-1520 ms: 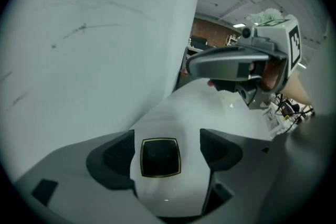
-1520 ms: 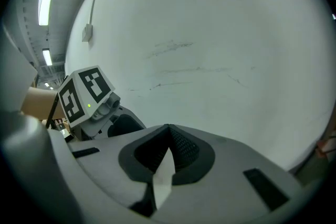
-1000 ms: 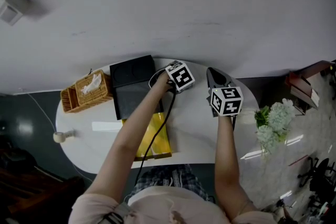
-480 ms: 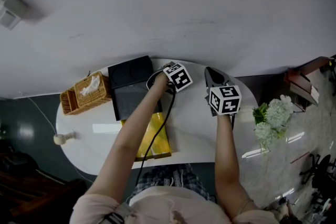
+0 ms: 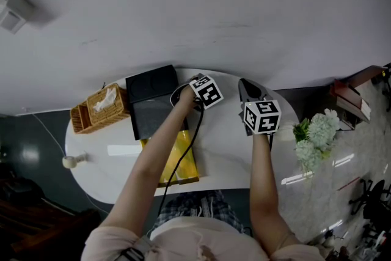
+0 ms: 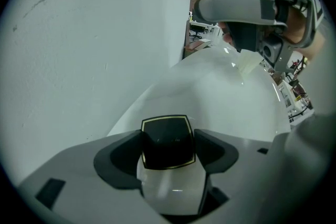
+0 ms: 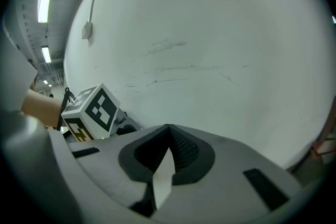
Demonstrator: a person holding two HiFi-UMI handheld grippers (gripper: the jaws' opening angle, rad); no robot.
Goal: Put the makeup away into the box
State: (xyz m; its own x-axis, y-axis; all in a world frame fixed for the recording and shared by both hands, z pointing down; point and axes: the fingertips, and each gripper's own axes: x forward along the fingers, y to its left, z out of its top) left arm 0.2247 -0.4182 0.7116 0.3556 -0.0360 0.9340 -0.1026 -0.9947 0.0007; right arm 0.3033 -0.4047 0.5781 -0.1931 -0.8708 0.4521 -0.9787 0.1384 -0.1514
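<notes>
A black square compact (image 6: 167, 140) with a thin gold edge lies on the white table (image 6: 226, 97), at the back beside the black box (image 5: 153, 101). My left gripper (image 6: 168, 148) points steeply down over it. Its jaws have just been closing, with the compact between them, and both pads (image 6: 126, 157) now lie against its sides. In the head view the left gripper (image 5: 188, 92) is at the box's right edge and the compact is hidden beneath it. My right gripper (image 5: 248, 90) hovers to the right, shut with nothing in it (image 7: 169, 136).
The box stands open, its lid (image 5: 153, 82) raised at the back. A wicker basket (image 5: 101, 107) with tissue is to its left, and a yellow flat item (image 5: 178, 159) lies near the front edge. White flowers (image 5: 317, 137) stand off the table to the right. A wall rises right behind.
The left gripper has shifted slightly toward the box. The right gripper has kept still.
</notes>
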